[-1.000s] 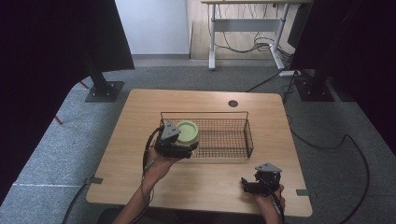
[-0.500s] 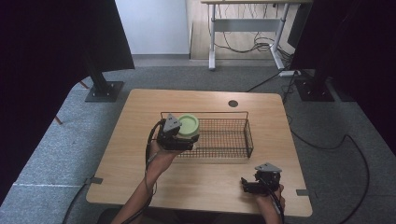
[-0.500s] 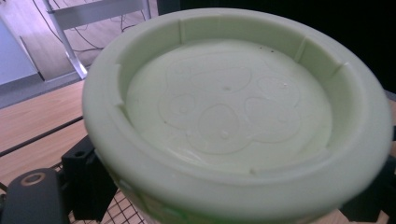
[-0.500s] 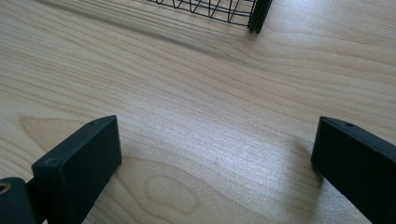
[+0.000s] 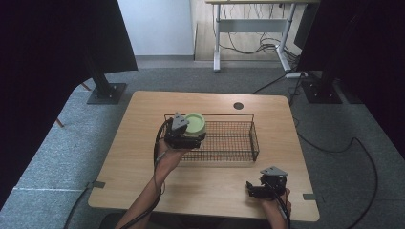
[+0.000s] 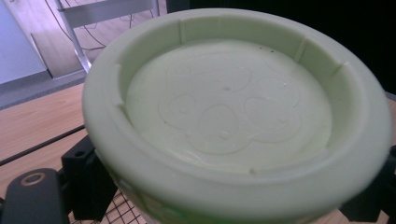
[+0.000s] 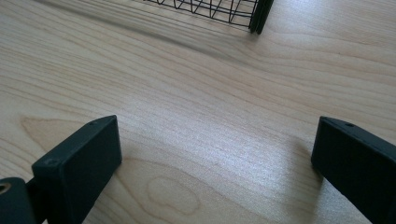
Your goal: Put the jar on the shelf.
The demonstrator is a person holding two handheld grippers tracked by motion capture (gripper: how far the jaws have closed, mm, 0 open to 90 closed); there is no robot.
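Bowl (image 5: 195,123), pale green and round, gripped by left gripper (image 5: 187,135) above the left end of black wire basket (image 5: 224,138). Seen close in the left gripper view (image 6: 233,116): thick rim, notches around the inner wall, faint looping pattern pressed into the flat bottom, opening tilted toward the camera. Black fingers (image 6: 88,182) closed against the bowl's outer wall at either side, low in that view. Basket rectangular, sitting lengthwise on the light wooden surface (image 5: 143,157), near its middle. Left hand (image 5: 167,155) and forearm reaching up from the bottom edge toward the basket's near left corner.

Right gripper (image 5: 262,186) low over the near right part of the surface, well apart from the basket, grey three-cornered plate on top. In the right gripper view, fingers (image 7: 79,163) spread wide, nothing between them but bare wood grain (image 7: 210,116); a corner of the basket (image 7: 233,11) at the top edge.

Small dark round hole (image 5: 238,106) in the surface beyond the basket.
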